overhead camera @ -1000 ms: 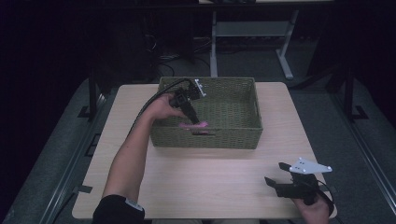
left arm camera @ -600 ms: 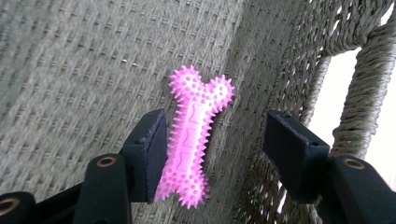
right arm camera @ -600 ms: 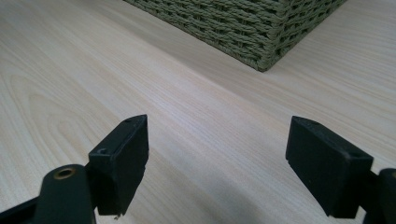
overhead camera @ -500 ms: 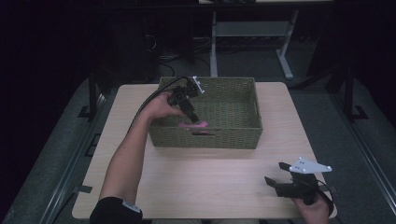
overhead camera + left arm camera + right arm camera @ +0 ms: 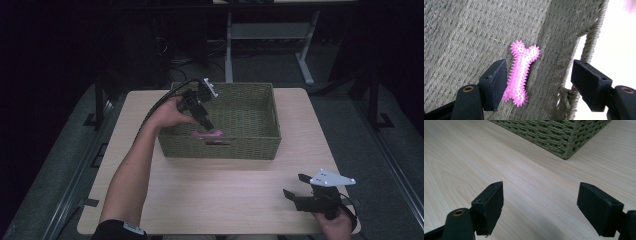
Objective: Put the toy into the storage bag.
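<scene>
One pink bone lies in the basket, long axis 12 to 6, between the left gripper's just-opened fingers, untouched; right gripper gapes empty.

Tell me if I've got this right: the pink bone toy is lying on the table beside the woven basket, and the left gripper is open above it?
Not quite. The pink bone toy lies inside the woven basket, on its floor by the wall, as the left gripper view shows. The left gripper is indeed open above it, having just been opening.

The basket was rough woven fibre, the pink bone toy looked like nubbly soft plastic, and the table was smooth, matt pale wood.
</scene>
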The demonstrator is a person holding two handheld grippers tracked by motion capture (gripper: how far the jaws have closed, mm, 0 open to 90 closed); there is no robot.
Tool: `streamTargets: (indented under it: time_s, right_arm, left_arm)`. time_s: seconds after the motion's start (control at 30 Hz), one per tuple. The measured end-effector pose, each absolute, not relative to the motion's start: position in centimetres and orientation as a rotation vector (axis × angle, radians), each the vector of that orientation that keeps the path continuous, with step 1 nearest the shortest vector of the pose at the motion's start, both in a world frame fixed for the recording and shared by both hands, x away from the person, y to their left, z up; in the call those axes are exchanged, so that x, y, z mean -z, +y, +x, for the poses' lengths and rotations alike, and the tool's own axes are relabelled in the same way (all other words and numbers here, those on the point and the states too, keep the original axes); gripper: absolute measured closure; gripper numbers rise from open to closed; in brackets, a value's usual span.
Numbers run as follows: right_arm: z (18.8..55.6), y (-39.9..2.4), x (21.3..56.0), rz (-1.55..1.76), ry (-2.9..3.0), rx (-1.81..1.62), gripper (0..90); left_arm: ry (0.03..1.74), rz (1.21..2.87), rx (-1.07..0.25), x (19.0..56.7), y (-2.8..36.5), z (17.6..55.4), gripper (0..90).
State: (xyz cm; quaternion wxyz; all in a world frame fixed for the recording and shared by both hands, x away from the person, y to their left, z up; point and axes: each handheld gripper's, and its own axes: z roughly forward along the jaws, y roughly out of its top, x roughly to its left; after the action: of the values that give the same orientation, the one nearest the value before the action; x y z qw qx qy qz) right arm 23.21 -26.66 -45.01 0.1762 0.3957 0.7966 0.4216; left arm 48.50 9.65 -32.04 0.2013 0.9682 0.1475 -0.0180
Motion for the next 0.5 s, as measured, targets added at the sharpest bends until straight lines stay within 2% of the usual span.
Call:
streamTargets:
  time_s: [0.33, 0.5]
  right_arm:
    - [23.2, -26.6, 45.1, 1.131, 2.259, -1.187, 20.9]
    - [23.3, -26.7, 45.1, 1.128, 2.255, -1.181, 21.0]
  left_arm:
    - [0.424, 2.617, 0.018, 31.2, 11.2, 46.8, 28.5]
    - [0.422, 2.643, 0.004, 30.8, 11.5, 45.7, 27.5]
